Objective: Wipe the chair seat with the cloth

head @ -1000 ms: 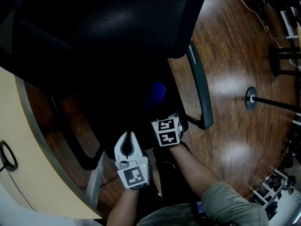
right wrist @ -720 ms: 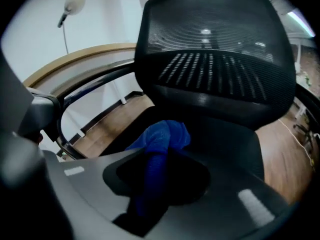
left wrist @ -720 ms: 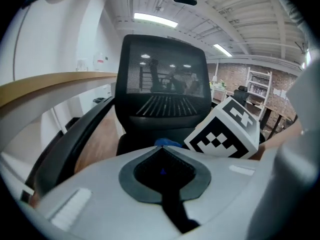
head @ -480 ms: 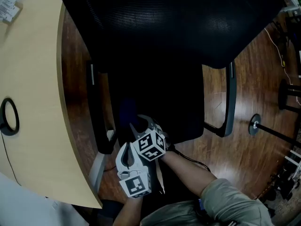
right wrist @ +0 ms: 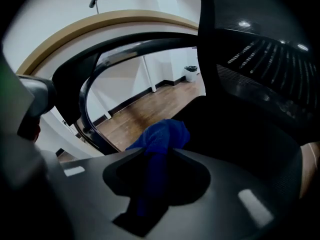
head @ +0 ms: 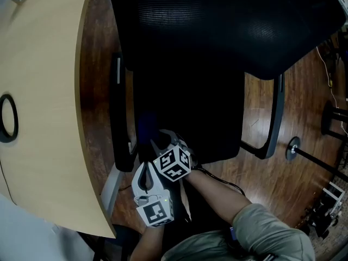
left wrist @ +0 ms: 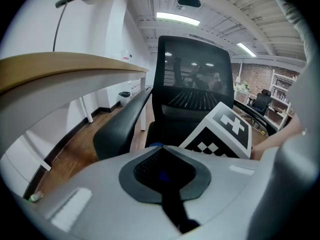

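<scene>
A black office chair fills the head view, its seat (head: 187, 113) below the mesh backrest (head: 228, 20). My right gripper (head: 159, 139) is shut on a blue cloth (head: 145, 127) at the seat's front left corner, close to the left armrest (head: 120, 118). In the right gripper view the cloth (right wrist: 162, 136) bunches out between the jaws of the right gripper (right wrist: 156, 153), over the dark seat (right wrist: 240, 139). My left gripper (head: 145, 166) hangs just before the seat's front edge, shut and empty. In its own view the left gripper (left wrist: 161, 150) looks past the right gripper's marker cube (left wrist: 222, 131).
A curved beige desk (head: 43, 91) stands close on the chair's left, a black ring (head: 6, 118) on it. The right armrest (head: 274, 118) lies on the far side. A round stand base (head: 292, 145) sits on the wooden floor (head: 261, 173) at right.
The right gripper has carried the cloth leftward across the front of the seat, from near the right armrest to the left armrest. The left gripper now sits right beside it.
</scene>
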Demonstrator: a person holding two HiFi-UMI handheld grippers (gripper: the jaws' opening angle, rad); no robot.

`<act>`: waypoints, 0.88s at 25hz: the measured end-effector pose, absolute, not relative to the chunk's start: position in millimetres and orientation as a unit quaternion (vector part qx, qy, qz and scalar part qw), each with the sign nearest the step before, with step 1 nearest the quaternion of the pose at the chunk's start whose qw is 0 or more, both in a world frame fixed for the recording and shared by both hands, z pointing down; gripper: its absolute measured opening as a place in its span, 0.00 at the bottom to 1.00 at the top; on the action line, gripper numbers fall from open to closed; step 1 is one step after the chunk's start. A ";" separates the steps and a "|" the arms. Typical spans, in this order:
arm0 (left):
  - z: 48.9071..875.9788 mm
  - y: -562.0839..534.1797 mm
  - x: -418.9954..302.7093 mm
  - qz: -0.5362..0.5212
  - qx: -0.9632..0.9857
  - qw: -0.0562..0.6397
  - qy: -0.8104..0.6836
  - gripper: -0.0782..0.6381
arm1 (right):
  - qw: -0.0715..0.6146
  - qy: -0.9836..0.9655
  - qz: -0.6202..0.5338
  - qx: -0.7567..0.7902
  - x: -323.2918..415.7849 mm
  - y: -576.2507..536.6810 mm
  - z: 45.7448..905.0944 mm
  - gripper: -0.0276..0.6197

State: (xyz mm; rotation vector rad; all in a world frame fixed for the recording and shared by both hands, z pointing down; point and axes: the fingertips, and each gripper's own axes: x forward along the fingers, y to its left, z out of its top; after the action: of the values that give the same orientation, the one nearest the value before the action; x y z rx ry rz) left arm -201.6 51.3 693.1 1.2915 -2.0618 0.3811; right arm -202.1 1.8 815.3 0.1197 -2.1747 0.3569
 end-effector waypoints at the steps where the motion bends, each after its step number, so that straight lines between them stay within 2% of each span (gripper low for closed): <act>1: 695.3 48.7 -198.8 0.148 0.499 0.333 -0.786 0.12 | 0.451 -0.879 0.145 0.055 -196.7 -2.3 815.5 0.20; 14: 680.7 -45.3 -89.7 0.163 0.628 0.300 -0.699 0.12 | 0.453 -0.828 0.213 0.254 -28.4 -96.2 804.7 0.20; 22: 680.9 -92.9 -17.2 0.186 0.695 0.282 -0.635 0.12 | 0.420 -0.762 0.276 0.409 86.3 -139.8 803.7 0.20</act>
State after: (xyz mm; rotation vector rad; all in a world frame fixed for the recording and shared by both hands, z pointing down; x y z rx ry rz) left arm -17.2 -92.9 680.9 1.8621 -1.7010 0.4976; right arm 86.3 -139.8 803.7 1.0251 -1.9091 0.6908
